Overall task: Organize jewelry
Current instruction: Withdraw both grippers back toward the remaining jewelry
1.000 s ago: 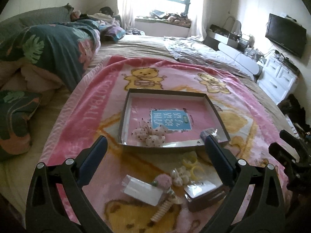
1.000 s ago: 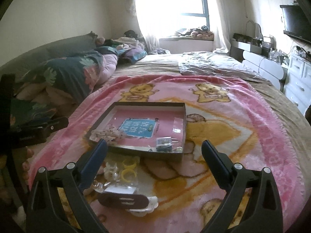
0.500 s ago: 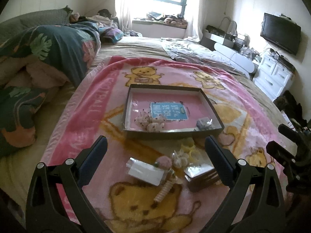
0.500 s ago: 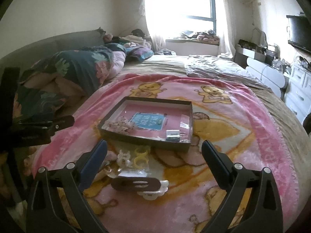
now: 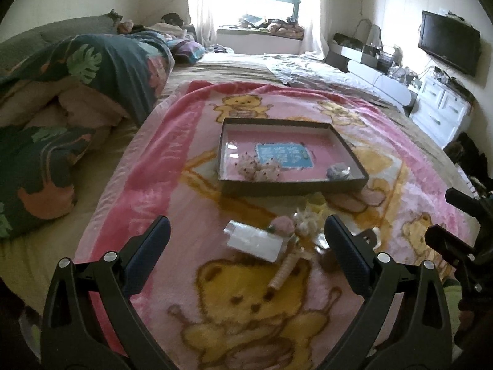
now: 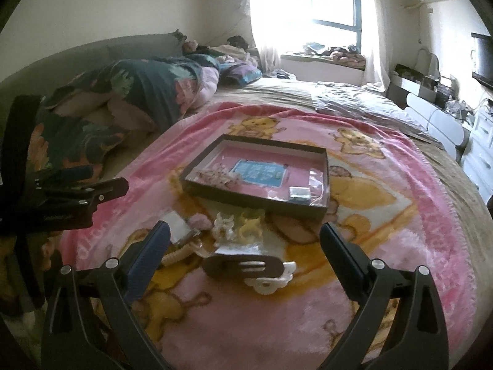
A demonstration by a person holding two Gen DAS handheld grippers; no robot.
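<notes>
A dark shallow box (image 5: 342,137) (image 6: 255,202) with a pink floor lies on the pink bear blanket. Inside it are a pale beaded cluster (image 5: 260,170) (image 6: 215,176) and a small shiny packet (image 5: 338,171) (image 6: 299,192). In front of the box lies a loose pile: a clear packet (image 5: 254,240), a pink pompom (image 5: 282,225) (image 6: 198,220), white and yellow hair clips (image 6: 238,228), a cream spiral hair tie (image 5: 285,269), a brown barrette (image 6: 245,266) and a white claw clip (image 6: 271,280). My left gripper (image 5: 246,237) and right gripper (image 6: 245,242) hover open above the pile, holding nothing.
A leaf-print duvet (image 5: 92,71) (image 6: 138,92) is heaped along the bed's left side. White drawers (image 5: 443,108) and a wall TV (image 5: 448,46) stand to the right. The other gripper shows at each view's edge (image 5: 462,246) (image 6: 61,197). Bare blanket (image 6: 385,231) spreads right of the pile.
Both grippers have pulled back and risen from the box, so the box and pile look smaller and farther. Both stay open. The objects have not moved.
</notes>
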